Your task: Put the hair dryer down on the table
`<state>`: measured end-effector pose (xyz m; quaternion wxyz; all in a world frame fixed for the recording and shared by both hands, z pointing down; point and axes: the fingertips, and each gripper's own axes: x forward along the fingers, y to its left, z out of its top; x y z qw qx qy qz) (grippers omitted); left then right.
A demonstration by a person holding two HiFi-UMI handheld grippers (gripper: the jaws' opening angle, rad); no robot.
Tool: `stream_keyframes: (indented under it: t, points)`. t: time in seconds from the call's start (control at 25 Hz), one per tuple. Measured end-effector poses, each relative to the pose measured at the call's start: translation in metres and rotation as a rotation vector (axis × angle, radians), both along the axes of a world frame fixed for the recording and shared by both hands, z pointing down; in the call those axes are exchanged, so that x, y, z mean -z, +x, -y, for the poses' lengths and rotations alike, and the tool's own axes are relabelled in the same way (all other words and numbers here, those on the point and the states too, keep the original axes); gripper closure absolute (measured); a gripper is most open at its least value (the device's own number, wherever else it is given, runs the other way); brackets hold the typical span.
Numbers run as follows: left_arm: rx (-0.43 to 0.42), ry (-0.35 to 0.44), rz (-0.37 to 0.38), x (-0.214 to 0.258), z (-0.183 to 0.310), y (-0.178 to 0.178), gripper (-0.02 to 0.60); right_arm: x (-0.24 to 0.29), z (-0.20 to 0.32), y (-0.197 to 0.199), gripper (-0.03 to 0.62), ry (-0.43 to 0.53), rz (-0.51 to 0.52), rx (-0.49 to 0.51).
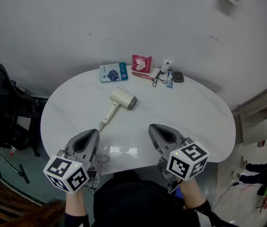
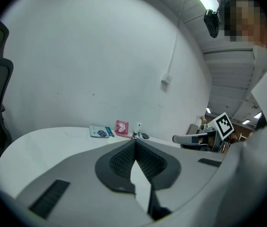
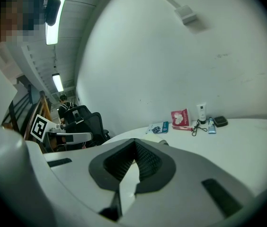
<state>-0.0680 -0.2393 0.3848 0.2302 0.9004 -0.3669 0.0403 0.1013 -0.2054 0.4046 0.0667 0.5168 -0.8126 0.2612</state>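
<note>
The hair dryer lies flat on the white table, its head turned to the right in the head view and its handle slanting back toward the left gripper. That gripper sits just short of the handle's end, apart from it, its jaws pressed together on nothing. The right gripper is further from the dryer, off to its right — also closed and empty. Beyond the dryer, by the wall, lie a blue packet and a red packet.

A cream hair dryer lies sideways on the white table.
</note>
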Motion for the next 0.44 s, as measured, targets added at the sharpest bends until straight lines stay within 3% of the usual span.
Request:
stream_keyframes:
  t: [0.44]
  points:
    - [-0.019, 0.001, -0.006, 0.001, -0.010, 0.003, 0.572, -0.003, -0.012, -0.001, 0.589, 0.014, 0.044, -0.007]
